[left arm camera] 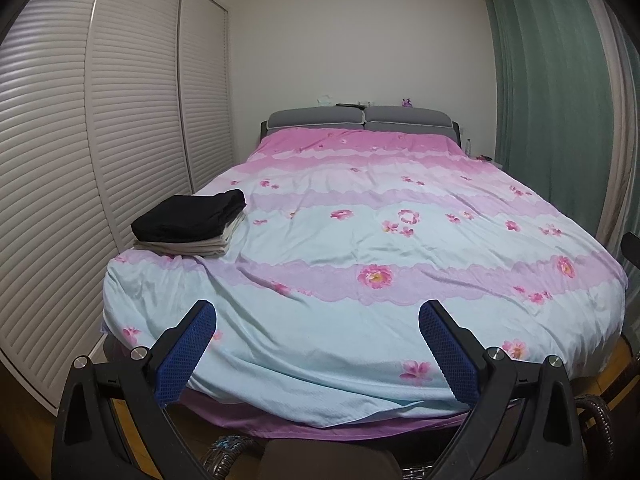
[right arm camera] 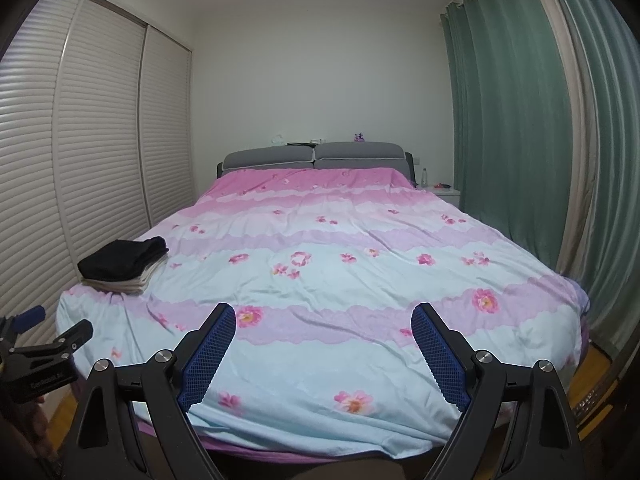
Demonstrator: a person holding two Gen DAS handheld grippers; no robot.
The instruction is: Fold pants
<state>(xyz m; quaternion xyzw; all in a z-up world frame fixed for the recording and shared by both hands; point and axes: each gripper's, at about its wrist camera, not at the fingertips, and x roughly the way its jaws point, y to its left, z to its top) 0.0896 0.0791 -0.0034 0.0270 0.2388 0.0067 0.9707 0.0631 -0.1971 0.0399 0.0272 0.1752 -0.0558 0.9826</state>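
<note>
Bedroom with white louvred wardrobe doors (left arm camera: pixel 60 160) and green curtains (right arm camera: pixel 512 120); ahead of both my tools lies the bed under a floral pink-and-pale-blue quilt (left arm camera: pixel 340 248). My left tool (left arm camera: pixel 316 316) and right tool (right arm camera: pixel 323 320) each stand wide open, gripping nothing. I see the folded black pants (left arm camera: pixel 192 216) atop folded beige cloth (left arm camera: pixel 192 246), ahead and left of both tools.

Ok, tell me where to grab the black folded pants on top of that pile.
Probably take the black pants by the rounded fold at the far right end, coming in from the bed's middle. That end bulges above the beige clothes, so the left tongs, now open, could pinch it alone.
</note>
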